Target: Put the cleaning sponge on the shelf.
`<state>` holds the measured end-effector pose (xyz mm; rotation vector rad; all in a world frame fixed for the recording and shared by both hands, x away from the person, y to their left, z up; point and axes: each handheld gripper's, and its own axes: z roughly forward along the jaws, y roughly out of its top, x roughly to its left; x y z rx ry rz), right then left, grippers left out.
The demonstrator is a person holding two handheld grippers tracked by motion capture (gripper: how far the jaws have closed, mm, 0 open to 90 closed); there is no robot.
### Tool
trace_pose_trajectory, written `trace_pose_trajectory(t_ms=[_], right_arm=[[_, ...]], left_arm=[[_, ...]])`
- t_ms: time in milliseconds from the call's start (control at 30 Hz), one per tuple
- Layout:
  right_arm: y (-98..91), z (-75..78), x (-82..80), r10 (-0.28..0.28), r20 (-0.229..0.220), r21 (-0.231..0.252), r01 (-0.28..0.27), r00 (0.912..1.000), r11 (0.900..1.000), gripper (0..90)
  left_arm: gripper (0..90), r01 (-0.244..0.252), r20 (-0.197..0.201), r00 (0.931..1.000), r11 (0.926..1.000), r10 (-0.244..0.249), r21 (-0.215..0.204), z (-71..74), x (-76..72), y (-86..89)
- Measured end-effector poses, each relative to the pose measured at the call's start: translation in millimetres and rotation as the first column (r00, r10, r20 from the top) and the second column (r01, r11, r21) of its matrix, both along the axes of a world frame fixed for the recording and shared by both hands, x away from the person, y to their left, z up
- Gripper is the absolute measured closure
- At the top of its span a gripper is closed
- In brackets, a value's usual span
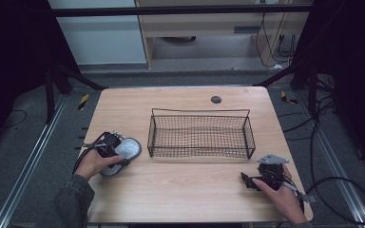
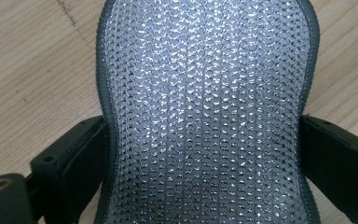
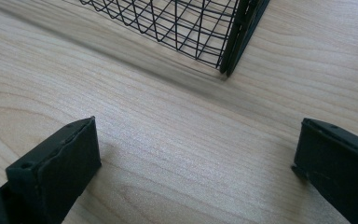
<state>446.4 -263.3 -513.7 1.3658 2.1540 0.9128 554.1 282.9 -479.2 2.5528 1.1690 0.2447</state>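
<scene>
the pad [image 2: 207, 112], a silver mesh scrubber with a dark stitched rim, lay flat on the table [image 1: 180, 190] at its left side, just left of the wire basket [image 1: 200, 152]. the left gripper [image 1: 119, 153] sat over the pad's near end. in the left gripper view its two black jaws flanked the pad's narrow waist, one on each side, and the rim bowed in a little where they met it, so the jaws looked clamped on the pad, though lightly. the basket stood empty in the middle of the table. the right gripper [image 1: 245, 179] rested low at the right, near the basket's near right corner, its jaws wide apart with bare wood between them.

the step in hand looked like picking up the pad to put it in the basket. to do it well, the grip wanted to be firm across the waist before any lift, since a soft pad can fold or slip out of a shallow pinch. a straight lift, high enough to clear the basket's left wall, would be safest. then carry it over the mesh floor and let go low, so it lands flat. the right gripper could stay put, or steady the basket if the rim got knocked.
</scene>
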Motion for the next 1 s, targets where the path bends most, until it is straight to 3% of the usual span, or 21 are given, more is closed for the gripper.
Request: trace_pose_trajectory(t_ms=[167,333,367,433,533,633,667,733,800,867,967,1000], right_arm=[[0.0,0.0,0.0,0.000,0.001,0.000,0.000,1.0000,1.0000,0.4],[-0.1,0.0,0.1,0.001,0.000,-0.001,-0.001,1.0000,1.0000,0.4],[0.1,0.0,0.0,-0.001,0.000,0.001,0.001,1.0000,1.0000,0.4],[0.1,-0.1,0.1,0.000,0.000,0.001,0.000,1.0000,1.0000,0.4],[0.0,0.0,0.0,0.001,0.000,0.000,-0.001,1.0000,1.0000,0.4],[0.0,0.0,0.1,0.000,0.000,0.001,0.000,1.0000,1.0000,0.4],[0.0,0.0,0.1,0.001,0.000,0.000,-0.001,1.0000,1.0000,0.4],[0.0,0.0,0.1,0.001,0.000,0.000,-0.001,1.0000,1.0000,0.4],[0.0,0.0,0.1,0.001,0.000,0.000,-0.001,1.0000,1.0000,0.4],[0.0,0.0,0.1,0.001,0.000,0.000,-0.001,1.0000,1.0000,0.4],[0.0,0.0,0.1,0.001,0.000,0.001,-0.001,1.0000,1.0000,0.4],[0.0,0.0,0.1,0.001,0.000,0.001,-0.001,1.0000,1.0000,0.4]], left_arm=[[10.2,0.017,0.014,0.9998,0.9998,-0.017,0.009,2.0,-3.5,-0.2],[11.0,0.044,0.088,0.9952,0.9990,-0.044,-0.003,17.2,-13.7,-0.9],[11.1,0.050,0.120,0.9915,0.9987,-0.049,-0.003,23.6,-17.1,0.1],[11.1,0.053,0.137,0.9892,0.9986,-0.052,-0.005,27.2,-19.0,0.7],[11.3,0.065,0.204,0.9768,0.9979,-0.064,0.000,43.1,-25.9,3.6],[11.4,0.068,0.219,0.9735,0.9976,-0.066,-0.004,49.6,-27.6,4.8],[11.4,0.071,0.240,0.9684,0.9975,-0.069,-0.002,57.6,-29.1,5.2],[11.4,0.075,0.247,0.9663,0.9971,-0.071,-0.007,61.6,-29.8,5.2],[11.5,0.079,0.273,0.9591,0.9969,-0.076,-0.002,73.1,-30.8,4.4],[11.5,0.079,0.278,0.9577,0.9969,-0.074,-0.005,76.7,-30.8,4.4],[11.6,0.089,0.290,0.9530,0.9960,-0.088,0.008,86.1,-29.4,2.4],[11.6,0.095,0.302,0.9486,0.9953,-0.096,0.017,92.3,-28.4,-0.6]])
